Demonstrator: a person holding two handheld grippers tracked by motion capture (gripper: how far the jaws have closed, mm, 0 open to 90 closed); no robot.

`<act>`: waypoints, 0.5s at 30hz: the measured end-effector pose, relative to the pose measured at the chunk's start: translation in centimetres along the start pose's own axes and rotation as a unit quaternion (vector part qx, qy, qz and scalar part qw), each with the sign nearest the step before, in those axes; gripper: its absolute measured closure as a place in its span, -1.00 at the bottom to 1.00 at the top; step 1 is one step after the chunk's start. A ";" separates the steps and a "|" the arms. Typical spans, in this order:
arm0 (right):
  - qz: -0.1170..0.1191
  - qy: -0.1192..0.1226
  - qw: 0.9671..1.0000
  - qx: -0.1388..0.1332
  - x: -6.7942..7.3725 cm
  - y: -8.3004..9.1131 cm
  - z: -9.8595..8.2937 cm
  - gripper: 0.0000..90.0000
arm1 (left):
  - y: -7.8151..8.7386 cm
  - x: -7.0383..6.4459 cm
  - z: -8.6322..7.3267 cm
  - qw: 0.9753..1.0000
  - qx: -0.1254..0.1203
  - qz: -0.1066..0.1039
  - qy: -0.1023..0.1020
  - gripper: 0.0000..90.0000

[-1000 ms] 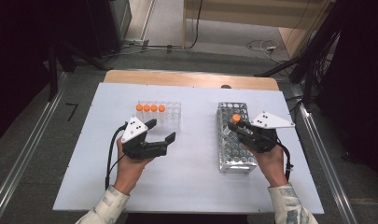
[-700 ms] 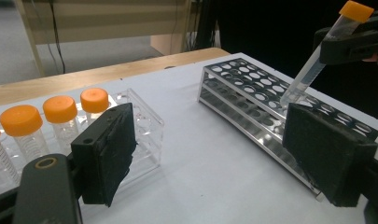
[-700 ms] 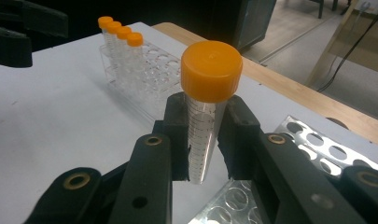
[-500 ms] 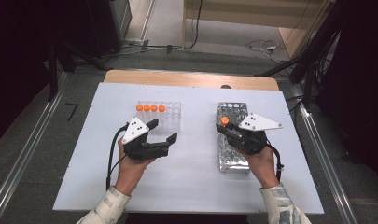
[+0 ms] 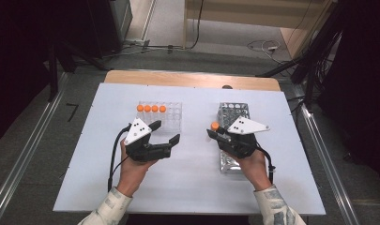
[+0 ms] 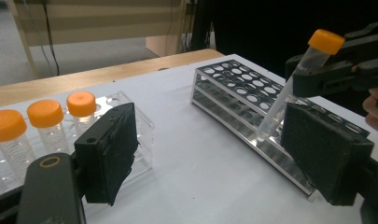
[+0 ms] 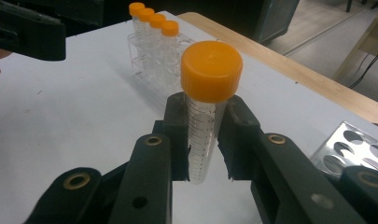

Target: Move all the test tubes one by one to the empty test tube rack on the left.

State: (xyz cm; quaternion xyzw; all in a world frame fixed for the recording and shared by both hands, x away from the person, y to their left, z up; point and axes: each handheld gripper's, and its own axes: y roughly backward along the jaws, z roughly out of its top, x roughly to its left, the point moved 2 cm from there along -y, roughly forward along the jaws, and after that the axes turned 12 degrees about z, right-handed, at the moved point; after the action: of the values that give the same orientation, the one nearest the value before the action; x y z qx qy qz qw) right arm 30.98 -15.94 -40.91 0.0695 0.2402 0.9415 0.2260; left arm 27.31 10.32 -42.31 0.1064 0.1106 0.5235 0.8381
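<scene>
my right hand-held gripper [image 7: 203,140] clamps the orange-capped tube [image 7: 206,100] just under its cap so it hangs free for racking, while my left hand-held gripper [image 5: 165,131] waits with jaws apart.

Clear plastic tube [image 7: 201,140] with a matt orange cap [image 7: 211,70]; shiny perforated metal rack [image 6: 245,100]; glossy clear plastic rack [image 6: 137,135]; matt white tabletop [image 5: 192,183].

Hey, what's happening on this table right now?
A person is working with two handheld tools. The right tool is shut on an orange-capped tube, holding it tilted in the air just left of the metal rack. The left tool is open and holds nothing, near the clear rack, where four more orange-capped tubes stand in its back row. It looks like tubes are being moved between the racks.
</scene>
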 end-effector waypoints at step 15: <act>0.026 0.013 0.999 0.019 2.0 -2.8 0.2 0.60 | -0.1 -1.1 0.5 1.000 -0.004 -0.027 -0.006 -0.44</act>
State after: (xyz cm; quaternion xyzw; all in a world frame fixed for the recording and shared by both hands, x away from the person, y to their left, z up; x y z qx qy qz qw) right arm 30.36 -12.77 -42.04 0.0674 0.2591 0.9432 0.1966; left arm 27.10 9.28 -41.83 0.1026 0.1064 0.5010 0.8527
